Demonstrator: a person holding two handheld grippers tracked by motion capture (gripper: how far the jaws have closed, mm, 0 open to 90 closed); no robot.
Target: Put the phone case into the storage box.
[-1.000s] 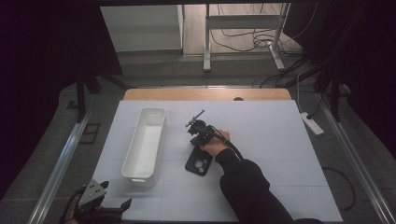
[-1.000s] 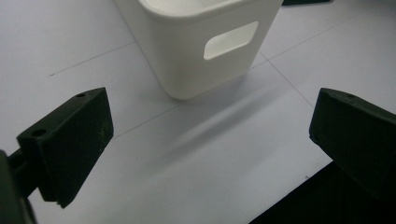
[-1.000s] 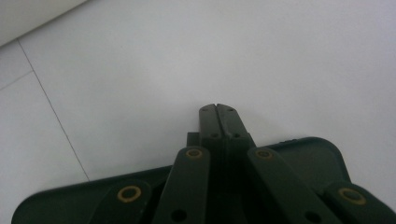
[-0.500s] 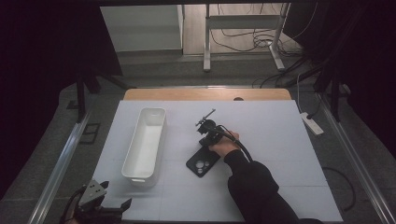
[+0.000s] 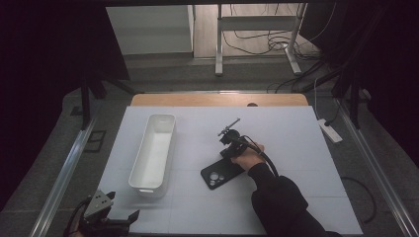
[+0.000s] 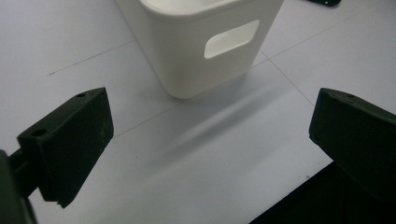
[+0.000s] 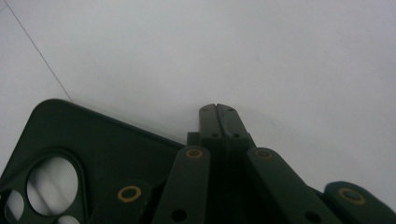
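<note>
A flat black plastic phone case (image 5: 222, 173) with round camera cut-outs lies on the white table (image 5: 296, 148), right of a long white plastic tub (image 5: 154, 150). The right gripper (image 5: 228, 134), jaws pressed together and empty, sits at the case's far edge. The left gripper (image 5: 133, 216) gapes wide, empty, near the tub's end.

I read the phone case (image 5: 222, 173) as matt black plastic, perhaps rubbery. The bin (image 5: 154, 150) looks smooth white plastic, faintly glossy; the table (image 5: 296, 138) matt white, with a wood edge.
</note>
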